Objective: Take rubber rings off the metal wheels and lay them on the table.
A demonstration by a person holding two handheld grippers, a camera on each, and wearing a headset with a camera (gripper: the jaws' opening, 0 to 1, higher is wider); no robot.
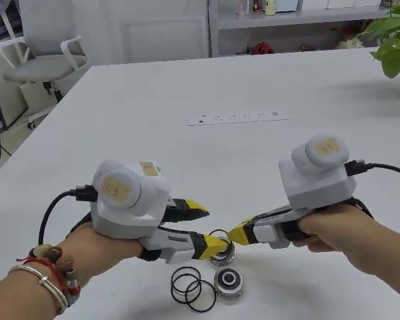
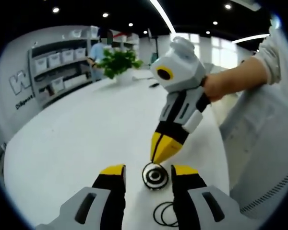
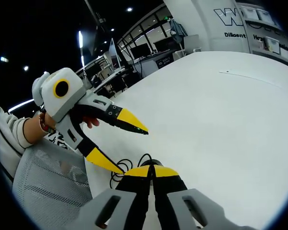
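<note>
Straddling the metal wheel [image 2: 155,176] with my left gripper [image 2: 149,168] spread wide, I touch my right gripper [image 3: 151,171], jaws together, to its rubber ring [image 1: 217,235]; any pinch is hidden. Loose rings [image 1: 193,287] lie near that wheel.

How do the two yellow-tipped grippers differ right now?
The left gripper has its jaws wide apart, one on each side of the metal wheel; the right gripper has its jaws shut together. The left gripper clamps nothing, while the right gripper appears to pinch a rubber ring at that wheel. Both have yellow tips and meet at the same wheel.
</note>
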